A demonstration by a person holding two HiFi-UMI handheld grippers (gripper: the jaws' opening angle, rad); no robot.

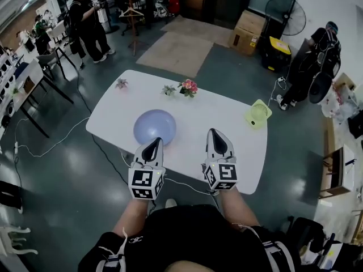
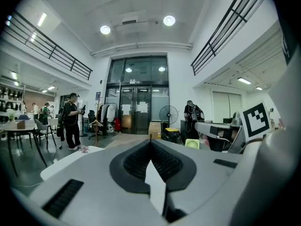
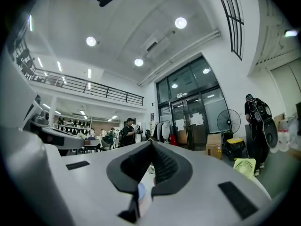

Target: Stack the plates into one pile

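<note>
A round lavender plate pile [image 1: 154, 126] lies on the white table [image 1: 227, 115], left of its middle; I cannot tell how many plates are in it. My left gripper [image 1: 154, 143] hovers just in front of the pile at the table's near edge, jaws shut with nothing between them. My right gripper [image 1: 215, 132] is held to the right of the pile, apart from it, also shut and empty. Both gripper views look level across the room. The left gripper [image 2: 150, 141] and the right gripper [image 3: 151, 142] each show their ribbed pads meeting at the tip.
Small flower decorations [image 1: 188, 87] stand along the table's far edge and a green fan [image 1: 258, 113] sits at its right end. A person [image 1: 88, 21] stands far left and another [image 1: 317, 55] at the right. Cardboard boxes [image 1: 247, 32] and a standing fan [image 1: 286, 10] lie beyond.
</note>
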